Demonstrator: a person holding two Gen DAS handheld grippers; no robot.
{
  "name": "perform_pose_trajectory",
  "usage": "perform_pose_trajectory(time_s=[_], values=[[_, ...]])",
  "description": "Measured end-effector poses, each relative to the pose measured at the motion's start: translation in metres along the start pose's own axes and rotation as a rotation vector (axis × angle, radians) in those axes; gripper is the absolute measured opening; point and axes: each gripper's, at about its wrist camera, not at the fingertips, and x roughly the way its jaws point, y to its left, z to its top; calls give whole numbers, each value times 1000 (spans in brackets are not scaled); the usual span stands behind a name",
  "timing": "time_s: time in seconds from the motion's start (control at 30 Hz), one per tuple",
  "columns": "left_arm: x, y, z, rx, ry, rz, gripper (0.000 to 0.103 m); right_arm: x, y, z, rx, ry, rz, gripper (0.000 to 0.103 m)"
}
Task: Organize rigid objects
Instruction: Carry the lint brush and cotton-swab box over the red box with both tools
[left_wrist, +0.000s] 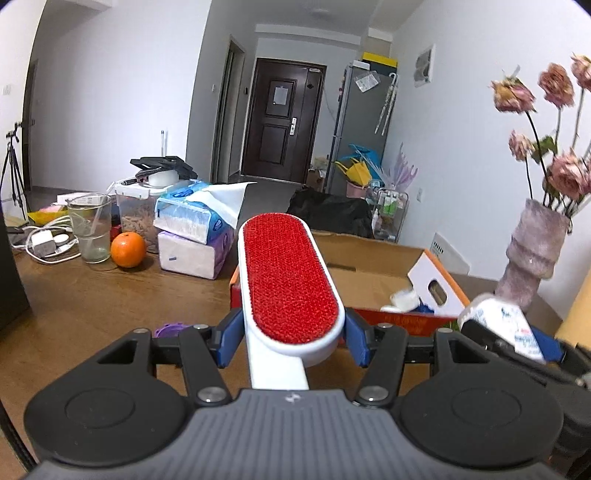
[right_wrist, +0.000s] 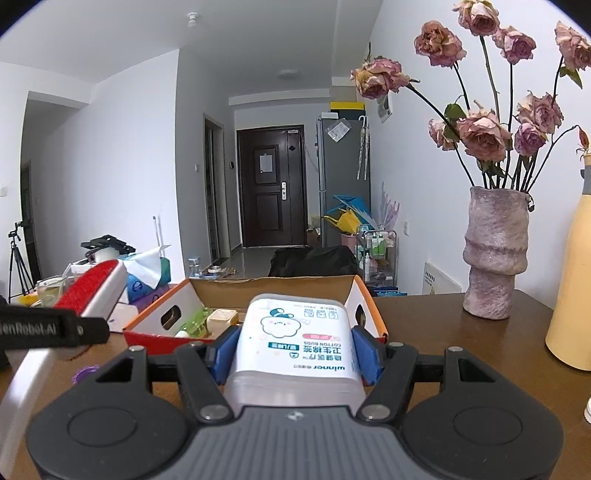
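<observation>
Blue pads of the left tool (left_wrist: 291, 334) pinch the white neck of a lint brush (left_wrist: 290, 280), whose red bristle face points up and forward, its far end hanging over the near left corner of the open cardboard box (left_wrist: 369, 266). The right tool (right_wrist: 295, 350) is likewise pressed onto the sides of a white cotton bud tub (right_wrist: 295, 339), which is carried just short of the box's near wall (right_wrist: 155, 334), label upward. Both things ride above the counter (left_wrist: 92, 295), not yet inside the box, and each sits squarely between its tool's pads, reaching forward beyond them. Inside the box a few small items already lie along the near wall, a pale green piece and a cream one (right_wrist: 221, 319) among them. To do this step well, I would carry each thing clear over the box's near wall before lowering, aim for the bare cardboard floor behind those items, and keep the two tools apart so they do not knock together. The brush is long, so its head should go in first at a slant. The vase of dried roses (right_wrist: 495, 254) stands to the right of the box, close enough that the right tool should swing wide of it. An orange (left_wrist: 128, 249) and tissue packs (left_wrist: 192, 236) lie left of the box.
</observation>
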Motion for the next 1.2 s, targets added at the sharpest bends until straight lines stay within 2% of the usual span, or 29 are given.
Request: perform_pose_trajectory(time_s=[0.6, 1.2], values=[[73, -9, 32, -3, -2, 3, 59, 81, -6, 21, 24, 5, -13, 64], [149, -6, 58, 11, 23, 23, 59, 155, 6, 29, -17, 40, -15, 64]])
